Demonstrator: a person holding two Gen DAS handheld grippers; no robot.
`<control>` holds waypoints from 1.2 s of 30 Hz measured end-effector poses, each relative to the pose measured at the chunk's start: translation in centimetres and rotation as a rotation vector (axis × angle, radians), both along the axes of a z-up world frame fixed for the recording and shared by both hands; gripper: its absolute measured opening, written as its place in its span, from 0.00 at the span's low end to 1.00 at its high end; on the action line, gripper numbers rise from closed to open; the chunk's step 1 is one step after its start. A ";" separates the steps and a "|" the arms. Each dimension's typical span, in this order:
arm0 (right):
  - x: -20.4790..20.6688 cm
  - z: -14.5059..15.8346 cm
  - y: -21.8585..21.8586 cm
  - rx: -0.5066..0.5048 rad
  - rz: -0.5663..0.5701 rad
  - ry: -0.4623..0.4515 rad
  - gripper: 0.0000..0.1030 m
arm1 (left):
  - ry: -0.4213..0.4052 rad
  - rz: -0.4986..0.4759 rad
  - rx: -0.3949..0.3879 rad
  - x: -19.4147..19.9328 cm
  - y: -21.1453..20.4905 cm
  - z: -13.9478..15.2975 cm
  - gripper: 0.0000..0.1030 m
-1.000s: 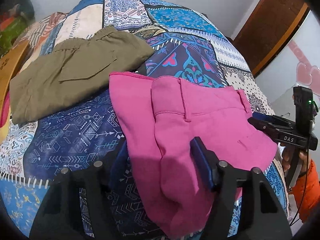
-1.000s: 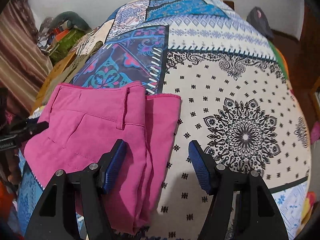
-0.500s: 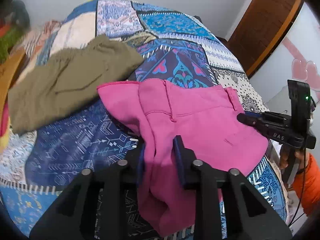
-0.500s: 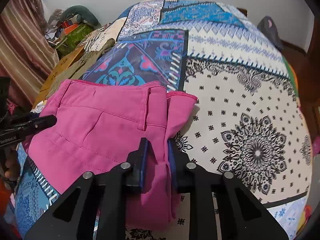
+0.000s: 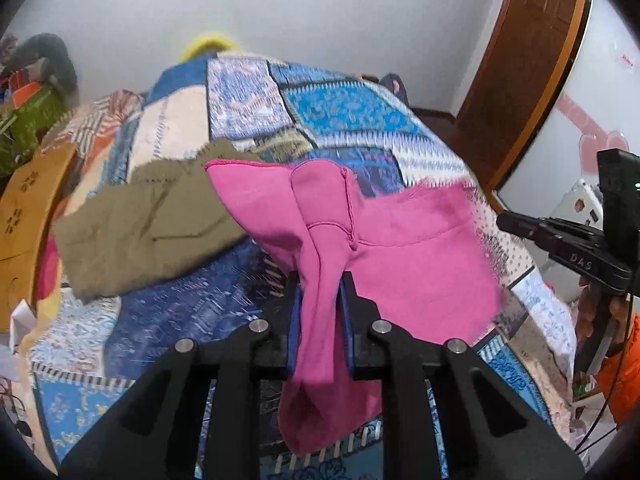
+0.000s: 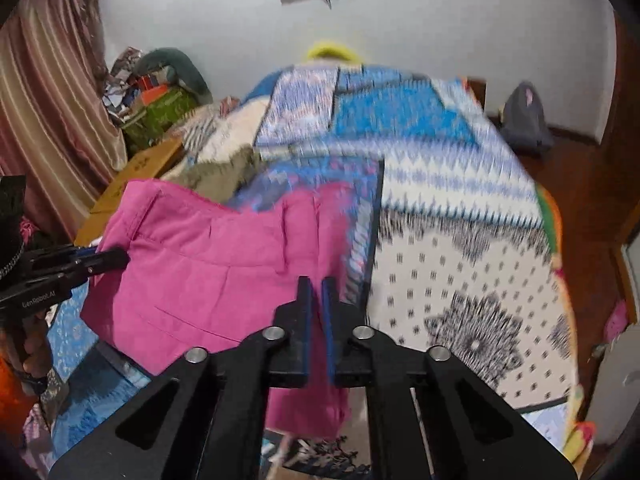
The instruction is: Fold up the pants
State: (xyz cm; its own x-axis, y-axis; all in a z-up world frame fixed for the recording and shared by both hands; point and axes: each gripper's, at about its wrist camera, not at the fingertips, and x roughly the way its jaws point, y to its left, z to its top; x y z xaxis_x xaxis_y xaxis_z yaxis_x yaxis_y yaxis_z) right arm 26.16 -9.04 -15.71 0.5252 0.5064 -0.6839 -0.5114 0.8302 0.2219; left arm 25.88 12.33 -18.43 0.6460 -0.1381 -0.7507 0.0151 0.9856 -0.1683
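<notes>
While your left gripper (image 5: 320,312) has its fingers pressed onto a bunched fold of the pink pants (image 5: 400,256), the cloth runs up between the blue pads and a loose end hangs down below them over the near edge of the bed (image 5: 168,312). Your right gripper (image 6: 316,312) shows its fingers drawn almost together with only a thin slit between the pads; pink fabric lies right at and below their tips, but you cannot tell from this blurred view whether any cloth is actually caught in the slit. The pants are spread between your two grippers along the near edge of the bed, lifted and draped rather than lying flat, with the waistband seam and a belt loop facing up in the left wrist view. In the right wrist view the pants (image 6: 208,276) fill the near left part of the patchwork bedspread (image 6: 460,240), and your left gripper (image 6: 80,262) meets their far left side. A pair of olive pants (image 5: 136,224) lies on the bedspread beyond the pink ones, toward the left edge of the bed, its near corner tucked behind the raised pink fold. A wooden door (image 5: 520,80) stands past the right edge of the bed.
</notes>
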 end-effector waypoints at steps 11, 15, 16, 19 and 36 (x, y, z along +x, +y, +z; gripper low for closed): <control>1.0 -0.8 3.6 -0.050 0.052 0.087 0.09 | 0.101 0.075 -0.020 -1.3 4.3 -1.5 0.11; 1.9 -3.8 3.8 -0.101 0.060 0.143 0.14 | 0.121 0.101 -0.017 -2.0 5.5 -2.8 0.47; 1.9 -4.0 3.9 -0.112 0.063 0.144 0.18 | 0.119 0.114 -0.019 -2.1 5.8 -3.0 0.51; 2.9 -5.1 3.7 -0.132 0.058 0.130 0.43 | 0.125 0.117 -0.051 -2.3 6.0 -3.6 0.60; 7.2 -9.9 4.9 -0.059 0.175 0.291 0.53 | 0.233 0.170 -0.212 0.5 6.0 -7.7 0.72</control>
State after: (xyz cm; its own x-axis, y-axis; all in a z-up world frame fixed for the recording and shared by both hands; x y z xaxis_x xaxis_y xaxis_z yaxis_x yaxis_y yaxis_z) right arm 33.40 -4.14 -25.58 0.2125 0.5262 -0.8234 -0.5691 0.7516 0.3335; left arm 26.43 18.37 -26.13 0.4884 -0.2122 -0.8465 -0.2089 0.9134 -0.3494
